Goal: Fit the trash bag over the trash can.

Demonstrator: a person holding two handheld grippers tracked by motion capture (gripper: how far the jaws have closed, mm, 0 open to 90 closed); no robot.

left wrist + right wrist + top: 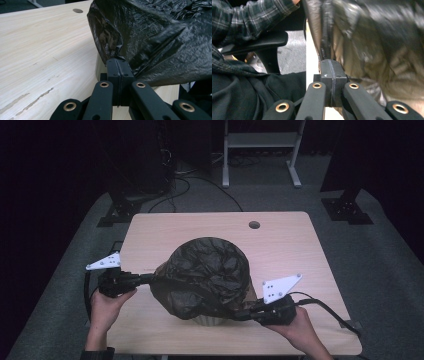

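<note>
High view first: we have a black bin bag [207, 270] draped over a pale bin [212, 321] that stands near the middle of the desk [165, 227], and we hold the bag's hem from both sides. Our left tool [150, 279] has its jaws pressed together on a pinch of the film at the bag's left edge; our right tool [245, 314] is likewise clamped on the hem at the front right, low against the bin's foot. We judge the grip is split this way so that the opening stays stretched wide and the hem can be drawn down evenly round the rim, not bunched on one side.

From the left gripper view, the closed jaws bite a twisted fold of the bag [150, 37], with a strip of the bin's wall [100, 67] just behind and the bare desk [45, 50] off to the side. In the right gripper view the left tool's counterpart is shut on a stretched ridge of film [324, 37], and a plaid sleeve [249, 17] crosses above.

Much is hard to read: the bag hides nearly all of the bin, so we cannot tell how far the hem sits below the rim at the back. The right gripper view is blurred, and the film there shows brownish, so bag and bin run together.
</note>
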